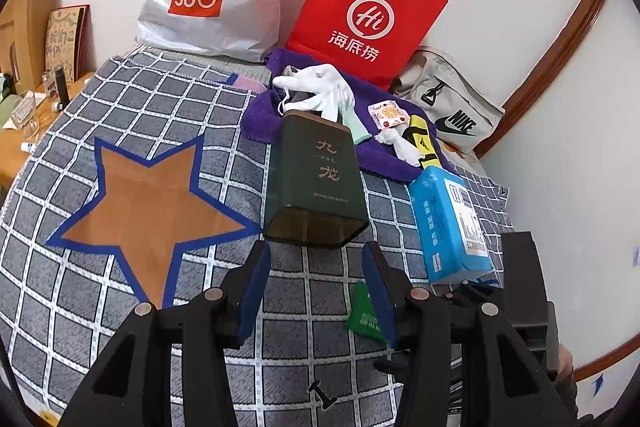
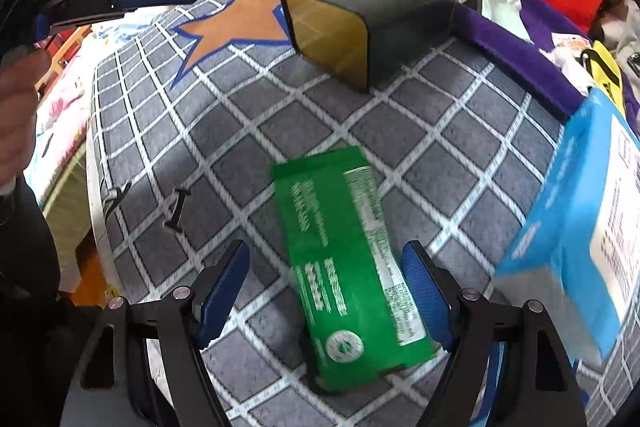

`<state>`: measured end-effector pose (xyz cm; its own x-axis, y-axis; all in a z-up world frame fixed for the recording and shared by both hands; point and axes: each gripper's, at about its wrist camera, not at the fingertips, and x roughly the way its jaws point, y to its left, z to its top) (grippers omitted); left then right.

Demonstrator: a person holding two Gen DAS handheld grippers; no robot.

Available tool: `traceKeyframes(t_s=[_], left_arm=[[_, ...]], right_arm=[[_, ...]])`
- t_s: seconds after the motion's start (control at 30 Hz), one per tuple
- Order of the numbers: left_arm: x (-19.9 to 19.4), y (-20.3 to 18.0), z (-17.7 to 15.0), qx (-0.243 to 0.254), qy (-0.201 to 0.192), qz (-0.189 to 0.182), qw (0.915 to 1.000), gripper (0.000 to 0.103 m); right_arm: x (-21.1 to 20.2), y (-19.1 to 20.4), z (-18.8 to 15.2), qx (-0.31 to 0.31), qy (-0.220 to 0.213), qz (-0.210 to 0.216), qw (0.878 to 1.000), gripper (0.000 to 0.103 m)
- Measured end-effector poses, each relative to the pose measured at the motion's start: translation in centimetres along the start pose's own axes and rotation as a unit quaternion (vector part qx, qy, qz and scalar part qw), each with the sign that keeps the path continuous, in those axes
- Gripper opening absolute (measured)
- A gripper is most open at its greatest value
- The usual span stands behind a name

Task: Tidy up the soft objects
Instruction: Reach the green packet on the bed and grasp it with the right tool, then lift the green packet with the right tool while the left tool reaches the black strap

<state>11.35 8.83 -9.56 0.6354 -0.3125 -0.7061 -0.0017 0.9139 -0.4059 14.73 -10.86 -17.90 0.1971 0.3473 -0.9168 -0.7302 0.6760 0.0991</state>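
Right gripper (image 2: 324,291) points down over the green packet (image 2: 348,267), jaws spread wide, packet lying flat on the checked cloth (image 2: 400,131) between them, pads clear of it. Left gripper (image 1: 316,287) hangs empty, jaws half apart, just short of the dark tin (image 1: 316,179).

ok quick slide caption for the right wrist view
Right gripper open over a green packet lying on the checked cloth, dark tin beyond.
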Motion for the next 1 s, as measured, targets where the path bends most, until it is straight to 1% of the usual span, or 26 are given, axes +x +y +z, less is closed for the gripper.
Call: traceKeyframes(t_s=[0.07,0.1,0.13,0.17,0.2,0.23,0.27,0.3,0.37,0.47,0.5,0.57,0.63,0.77,0.87,1.0], left_arm=[[-0.2,0.0,-0.3,0.001,0.0,-0.002,1.0,0.045],[-0.3,0.0,-0.4,0.001,0.0,-0.003,1.0,0.045],[-0.3,0.0,-0.5,0.0,0.0,-0.003,1.0,0.045],[-0.4,0.0,-0.6,-0.001,0.001,-0.003,1.0,0.045],[-0.5,-0.1,-0.6,0.001,0.002,-0.003,1.0,0.045],[-0.5,-0.1,-0.7,0.002,0.002,-0.002,1.0,0.045],[-0.6,-0.2,-0.8,0.003,0.001,-0.001,1.0,0.045],[-0.8,-0.2,-0.8,0.003,0.0,-0.001,1.0,0.045],[-0.9,-0.3,-1.0,0.006,0.0,-0.001,1.0,0.045],[-0.8,-0.4,-1.0,0.006,0.002,0.001,1.0,0.045],[-0.7,-0.5,-1.1,0.006,0.004,0.002,1.0,0.045],[-0.4,-0.7,-1.3,0.007,0.01,0.007,0.9999,0.045],[-0.4,-0.8,-1.5,0.012,0.013,0.011,0.9998,0.045],[0.0,-0.9,-2.3,0.025,0.027,0.04,0.9985,0.045],[0.7,-1.0,-3.0,0.02,0.046,0.044,0.9978,0.045],[1.8,-2.3,-4.6,0.039,0.072,0.05,0.9954,0.045]], right_arm=[[-0.1,0.2,-0.4,0.006,-0.003,0.0,1.0,0.077],[-0.1,0.2,-0.5,0.01,-0.006,-0.006,1.0,0.073],[-0.1,0.1,-0.5,0.014,-0.009,-0.014,1.0,0.062],[-0.3,-0.2,-0.5,0.023,-0.016,-0.022,0.999,0.054],[-0.6,-0.5,-0.5,0.034,-0.019,-0.018,0.999,0.044],[-0.8,-1.1,-0.5,0.049,-0.023,-0.005,0.999,0.041],[-1.0,-1.5,-0.6,0.064,-0.026,0.007,0.998,0.04],[-1.1,-1.7,-0.7,0.07,-0.028,0.009,0.997,0.04],[-1.2,-1.5,-1.0,0.069,-0.034,0.003,0.997,0.04],[-0.9,-1.1,-1.2,0.069,-0.037,0.0,0.997,0.047],[-0.8,-1.0,-1.1,0.068,-0.044,-0.003,0.997,0.047],[-0.6,-0.8,-1.0,0.064,-0.055,-0.017,0.996,0.04],[-0.7,-0.8,-0.8,0.071,-0.062,-0.015,0.995,0.03],[-2.6,-1.4,-1.5,0.103,-0.092,-0.013,0.99,0.029],[-4.1,-1.8,-2.2,0.121,-0.113,-0.014,0.986,0.029],[-5.8,-2.0,-4.1,0.14,-0.125,-0.05,0.981,0.029]])
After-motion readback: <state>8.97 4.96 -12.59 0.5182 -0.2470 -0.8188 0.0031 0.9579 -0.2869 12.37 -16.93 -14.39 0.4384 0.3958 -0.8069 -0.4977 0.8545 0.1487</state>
